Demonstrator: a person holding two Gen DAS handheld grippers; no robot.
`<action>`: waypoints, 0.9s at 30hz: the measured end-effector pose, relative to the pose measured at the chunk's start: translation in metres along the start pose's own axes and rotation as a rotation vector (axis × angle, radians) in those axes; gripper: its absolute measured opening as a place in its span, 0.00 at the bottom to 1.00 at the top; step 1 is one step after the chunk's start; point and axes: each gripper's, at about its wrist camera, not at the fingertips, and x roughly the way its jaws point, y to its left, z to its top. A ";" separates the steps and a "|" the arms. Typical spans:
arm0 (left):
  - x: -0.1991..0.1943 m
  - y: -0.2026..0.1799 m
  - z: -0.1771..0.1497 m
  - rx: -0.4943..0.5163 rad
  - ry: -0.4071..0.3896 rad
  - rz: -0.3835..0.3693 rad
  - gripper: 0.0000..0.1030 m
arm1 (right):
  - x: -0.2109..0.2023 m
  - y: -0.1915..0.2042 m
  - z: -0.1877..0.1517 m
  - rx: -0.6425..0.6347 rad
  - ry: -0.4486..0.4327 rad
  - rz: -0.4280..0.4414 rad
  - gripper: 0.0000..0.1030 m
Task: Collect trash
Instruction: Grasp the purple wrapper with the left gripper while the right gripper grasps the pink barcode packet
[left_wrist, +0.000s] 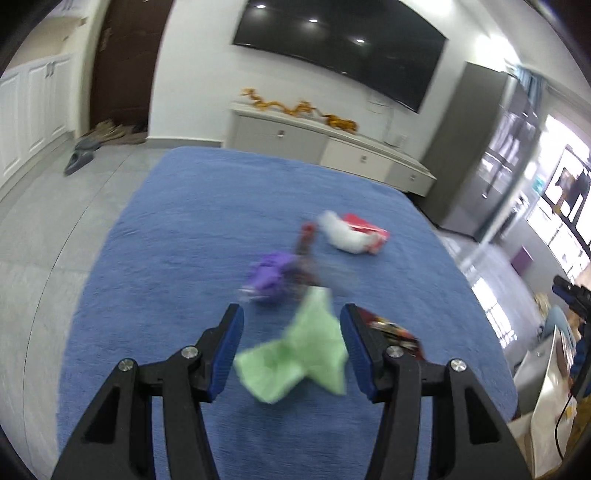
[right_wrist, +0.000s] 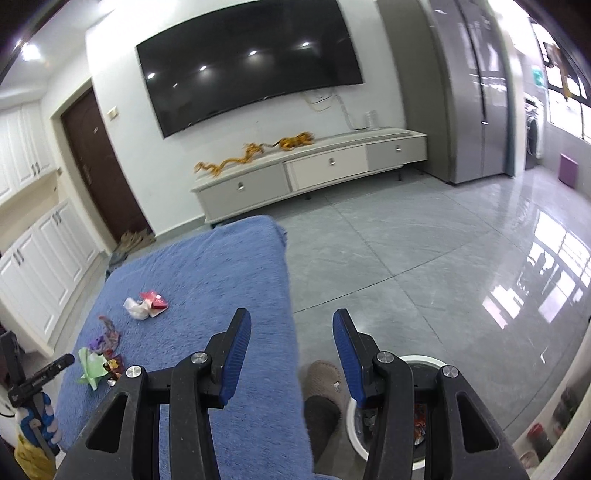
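Trash lies on a blue cloth-covered table (left_wrist: 177, 229). A crumpled green paper (left_wrist: 299, 354) sits between the fingers of my open left gripper (left_wrist: 291, 325), not clearly touched. Beyond it lie a purple wrapper (left_wrist: 267, 275), a dark red wrapper (left_wrist: 304, 251), a white tissue (left_wrist: 341, 230) and a red packet (left_wrist: 364, 225). A dark packet (left_wrist: 397, 334) lies by the right finger. My right gripper (right_wrist: 291, 332) is open and empty, past the table's right edge, above a white trash bin (right_wrist: 417, 406). The same trash shows at the left in the right wrist view (right_wrist: 110, 339).
A slippered foot (right_wrist: 325, 384) stands beside the bin on the grey tile floor (right_wrist: 424, 266). A low TV cabinet (right_wrist: 310, 173) and wall TV (right_wrist: 247, 62) are behind. My left gripper also shows at the right wrist view's left edge (right_wrist: 40, 373).
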 end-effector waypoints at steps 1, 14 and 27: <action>0.003 0.006 0.003 -0.012 0.004 0.003 0.51 | 0.007 0.009 0.002 -0.016 0.011 0.010 0.42; 0.062 0.032 0.045 -0.058 0.152 -0.125 0.50 | 0.104 0.107 0.011 -0.204 0.157 0.138 0.42; 0.096 0.034 0.034 -0.006 0.163 -0.112 0.27 | 0.201 0.198 0.020 -0.371 0.271 0.294 0.42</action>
